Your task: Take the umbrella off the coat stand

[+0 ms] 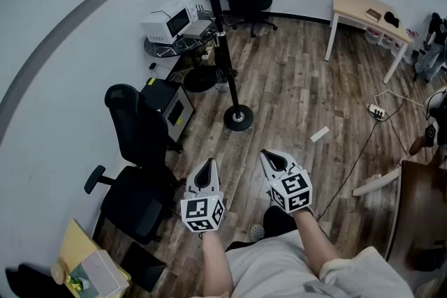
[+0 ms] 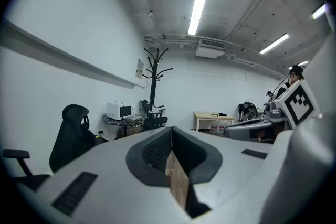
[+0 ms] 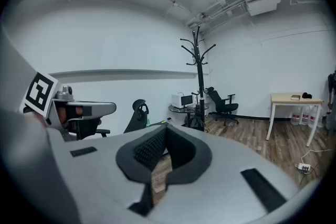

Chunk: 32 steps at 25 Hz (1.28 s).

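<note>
The black coat stand (image 1: 218,17) rises from a round base (image 1: 238,119) on the wood floor, ahead of me. A dark, folded umbrella (image 1: 224,59) seems to hang close along its pole; its shape is hard to make out. The stand also shows far off in the left gripper view (image 2: 153,81) and the right gripper view (image 3: 199,76). My left gripper (image 1: 204,174) and right gripper (image 1: 274,160) are held side by side in front of my body, well short of the stand. Both are shut with nothing between the jaws (image 2: 170,131) (image 3: 165,131).
A black office chair (image 1: 136,150) and a black box (image 1: 167,105) stand left of the stand. Behind it are a round table with a white appliance (image 1: 171,23) and another office chair (image 1: 244,0). A wooden table (image 1: 367,14) and a power strip (image 1: 376,110) lie to the right.
</note>
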Each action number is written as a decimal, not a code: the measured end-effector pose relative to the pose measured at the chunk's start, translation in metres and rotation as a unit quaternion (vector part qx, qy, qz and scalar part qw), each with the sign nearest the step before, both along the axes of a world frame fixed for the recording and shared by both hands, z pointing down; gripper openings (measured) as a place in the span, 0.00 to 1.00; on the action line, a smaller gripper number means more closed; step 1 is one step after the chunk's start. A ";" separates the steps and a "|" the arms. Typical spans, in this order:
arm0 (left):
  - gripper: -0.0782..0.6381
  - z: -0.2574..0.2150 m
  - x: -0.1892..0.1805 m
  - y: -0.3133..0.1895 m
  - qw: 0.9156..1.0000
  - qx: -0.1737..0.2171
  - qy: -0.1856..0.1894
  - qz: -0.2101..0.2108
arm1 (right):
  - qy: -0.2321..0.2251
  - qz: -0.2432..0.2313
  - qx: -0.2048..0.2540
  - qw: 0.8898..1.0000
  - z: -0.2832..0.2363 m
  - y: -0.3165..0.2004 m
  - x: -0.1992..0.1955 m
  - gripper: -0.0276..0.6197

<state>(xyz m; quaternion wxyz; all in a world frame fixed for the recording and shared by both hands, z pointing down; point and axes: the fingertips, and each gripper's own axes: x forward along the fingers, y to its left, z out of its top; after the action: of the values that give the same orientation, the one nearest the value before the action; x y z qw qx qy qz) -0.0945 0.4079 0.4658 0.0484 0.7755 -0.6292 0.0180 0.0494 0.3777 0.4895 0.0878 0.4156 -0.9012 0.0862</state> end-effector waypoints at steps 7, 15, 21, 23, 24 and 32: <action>0.14 0.002 0.004 -0.005 1.000 0.000 0.002 0.024 | 0.025 -0.007 -0.003 1.000 0.005 -0.003 -0.006 0.05; 0.15 0.007 0.009 -0.016 0.999 -0.020 0.018 0.033 | 0.023 0.036 -0.012 0.999 0.003 -0.011 0.013 0.06; 0.24 0.011 0.011 -0.022 0.999 -0.024 0.012 0.025 | 0.002 0.028 -0.016 0.999 0.001 -0.016 0.022 0.15; 0.26 0.011 0.009 -0.022 1.000 -0.010 0.017 0.019 | 0.017 0.021 -0.024 0.999 0.008 -0.017 0.020 0.18; 0.26 0.010 0.008 -0.022 1.000 -0.001 0.020 0.019 | 0.023 0.018 -0.027 0.999 0.012 -0.018 0.019 0.20; 0.29 0.013 0.012 -0.041 0.998 0.000 0.022 0.053 | -0.010 -0.005 -0.044 0.999 0.017 -0.045 0.001 0.29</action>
<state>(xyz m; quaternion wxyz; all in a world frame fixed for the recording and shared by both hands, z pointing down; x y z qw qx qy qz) -0.0821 0.3668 0.4789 0.0611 0.8080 -0.5860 0.0040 0.0499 0.3325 0.5062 0.0975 0.4056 -0.8997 0.1289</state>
